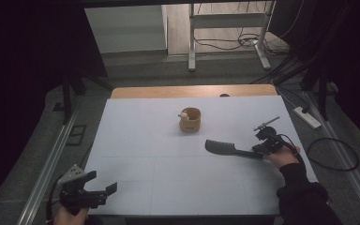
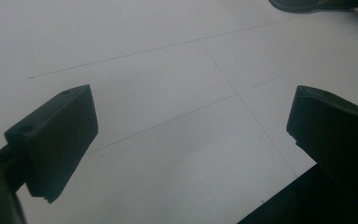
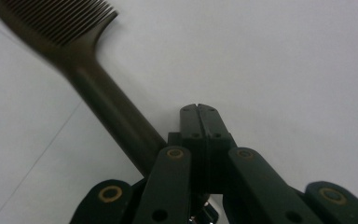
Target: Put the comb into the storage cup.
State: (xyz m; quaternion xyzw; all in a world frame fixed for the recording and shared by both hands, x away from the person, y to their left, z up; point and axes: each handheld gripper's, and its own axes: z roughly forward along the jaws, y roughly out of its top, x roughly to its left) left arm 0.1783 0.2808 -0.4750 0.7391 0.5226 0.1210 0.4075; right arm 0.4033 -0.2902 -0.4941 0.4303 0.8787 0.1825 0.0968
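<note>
A dark comb [image 1: 225, 148] lies on the white table [image 1: 168, 178] right of centre, teeth end to the left. Its handle reaches my right gripper [image 1: 258, 151], held by a hand in a black sleeve. In the right gripper view the right gripper [image 3: 198, 109] has its jaws shut flat against each other with nothing between the tips. The comb [image 3: 98, 88] runs along their left side and goes under the linkage, and I cannot tell if it is caught there. My left gripper [image 1: 104, 182] rests at the front left corner, open [image 2: 191, 121] over bare table.
A small tan cup [image 1: 190, 119] with a pale object at its rim stands at the table's middle rear. The comb's end [image 2: 307, 4] shows far off in the left gripper view. Metal rails flank the table, and a power strip [image 1: 307, 117] and cables lie on the floor.
</note>
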